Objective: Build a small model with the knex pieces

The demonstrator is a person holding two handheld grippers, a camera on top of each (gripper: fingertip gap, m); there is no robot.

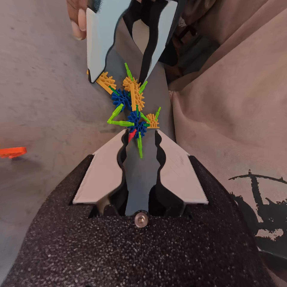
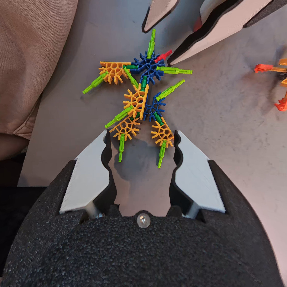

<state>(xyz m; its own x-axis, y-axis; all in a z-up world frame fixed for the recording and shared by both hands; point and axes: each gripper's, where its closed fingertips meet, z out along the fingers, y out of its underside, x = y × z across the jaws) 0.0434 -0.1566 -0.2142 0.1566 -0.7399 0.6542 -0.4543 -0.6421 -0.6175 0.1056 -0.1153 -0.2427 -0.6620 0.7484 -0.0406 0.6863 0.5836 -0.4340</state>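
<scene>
A flat toy assembly (image 2: 144, 93) of blue and yellow snowflake connectors joined by green rods lies on the grey table (image 2: 209, 124). A short red rod (image 2: 163, 56) sticks out of its far blue connector. My right gripper (image 2: 141, 131) is open, and its tips flank the two nearest yellow connectors. My left gripper (image 1: 141, 130) is open at the assembly's (image 1: 133, 105) other end, with one tip beside the red rod (image 1: 132, 135). Each gripper shows in the other's view: the left one (image 2: 156, 47) and the right one (image 1: 117, 81).
A second orange and yellow toy piece (image 2: 267, 68) lies off to the side; it also shows in the left wrist view (image 1: 13, 152). Beige fabric (image 2: 23, 62) borders the table edge. A person's hand (image 1: 77, 20) holds the right gripper. The left gripper's tips are roughly 9 cm from the right gripper's.
</scene>
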